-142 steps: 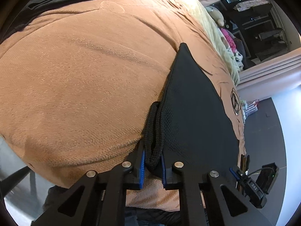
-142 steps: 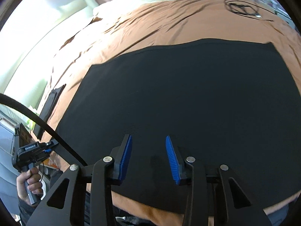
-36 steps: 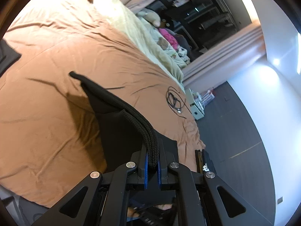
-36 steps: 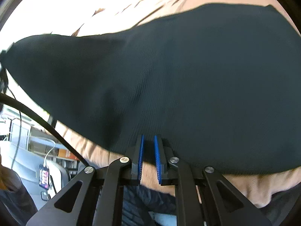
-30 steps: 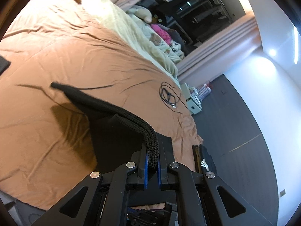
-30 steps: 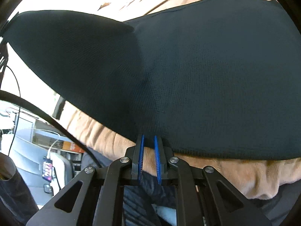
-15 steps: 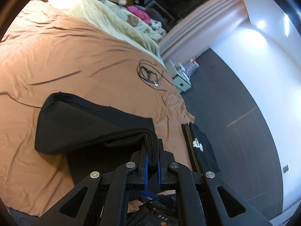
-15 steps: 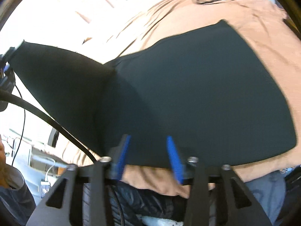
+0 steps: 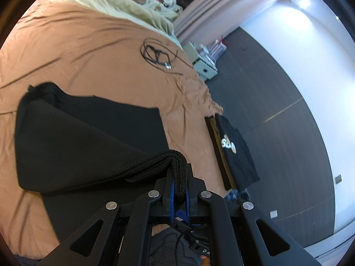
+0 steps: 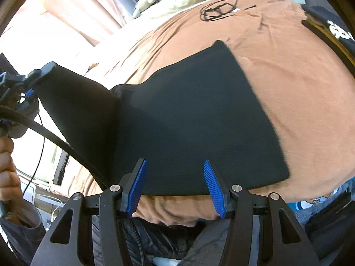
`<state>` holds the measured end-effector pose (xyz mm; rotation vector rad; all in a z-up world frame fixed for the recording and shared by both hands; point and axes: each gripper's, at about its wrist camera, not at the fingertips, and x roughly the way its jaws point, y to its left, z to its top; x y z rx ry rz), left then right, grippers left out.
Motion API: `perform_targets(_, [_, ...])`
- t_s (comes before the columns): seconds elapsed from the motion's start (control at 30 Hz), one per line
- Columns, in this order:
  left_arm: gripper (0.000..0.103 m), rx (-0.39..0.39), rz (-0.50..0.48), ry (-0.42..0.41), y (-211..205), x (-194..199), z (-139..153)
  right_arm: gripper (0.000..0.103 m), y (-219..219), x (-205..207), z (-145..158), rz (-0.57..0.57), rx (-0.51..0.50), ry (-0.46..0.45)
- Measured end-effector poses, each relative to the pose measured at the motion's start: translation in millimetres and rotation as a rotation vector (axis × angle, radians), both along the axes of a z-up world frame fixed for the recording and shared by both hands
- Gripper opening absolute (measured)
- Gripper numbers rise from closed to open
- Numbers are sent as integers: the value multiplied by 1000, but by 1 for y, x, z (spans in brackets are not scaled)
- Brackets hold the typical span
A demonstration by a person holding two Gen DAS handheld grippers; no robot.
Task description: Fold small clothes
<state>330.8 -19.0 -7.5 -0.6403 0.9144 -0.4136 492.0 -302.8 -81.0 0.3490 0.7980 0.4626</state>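
Black garment: we clamp its edge in left tongs to fold it over; right tongs gape, released.

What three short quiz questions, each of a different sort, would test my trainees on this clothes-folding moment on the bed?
1. True or false: the right gripper is clamped on the black garment.
2. Which gripper holds the garment's thick knitted edge? A) left B) right C) neither
3. Fill in: the coiled black cable lies on the ____ blanket.

Key:
1. False; its jaws stand open, nothing between them.
2. A; the left gripper pinches it, lifting that side over the flat part.
3. Brown.
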Motion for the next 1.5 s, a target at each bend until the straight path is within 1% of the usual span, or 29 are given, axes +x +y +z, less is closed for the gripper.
perform_targets(0.13, [7,20,-51,26,-27,9,-11,51,-5,-6,-2,-15,-4,12])
perform_targets(0.17, [10,20,-66,36,-33,9,-15,51,-5,-8,-2,-18,-5,13])
perform_targets(0.2, [18,14,-82,56,-39,11,-20,51,-8,-9,-2,-21,-5,16])
perform_targets(0.23, [23,4,-93,66,-41,11,-23,51,-8,-10,-1,-21,-4,18])
perform_targets(0.27, [31,-18,-106,71,-43,12,-27,51,-11,-11,-1,-21,-4,21])
perform_targets(0.3, [37,-22,-109,70,-45,12,-28,51,-12,-12,-1,-21,-5,24])
perform_targets(0.33, [40,-19,-109,68,-44,11,-28,51,-12,-10,0,-18,-5,26])
perform_targets(0.4, [48,-3,-97,67,-40,8,-30,51,-13,-11,1,-10,-19,29])
perform_targets(0.57, [49,25,-32,87,-10,1,-42,51,-8,-3,1,23,-64,31])
perform_targets(0.77, [49,54,64,154,34,-18,-74,51,9,14,8,90,-159,2])
perform_targets(0.97, [49,83,135,208,66,-35,-97,51,31,38,10,168,-281,-6])
perform_targets(1.03, [49,95,154,225,73,-40,-104,51,39,46,10,187,-345,-10])
perform_targets(1.1, [49,105,167,244,78,-44,-113,51,45,51,8,202,-378,-7])
perform_targets(1.37, [49,136,181,313,84,-57,-143,51,75,66,4,272,-486,-21])
perform_targets(1.5, [49,146,173,322,82,-60,-150,51,92,75,1,298,-543,-39])
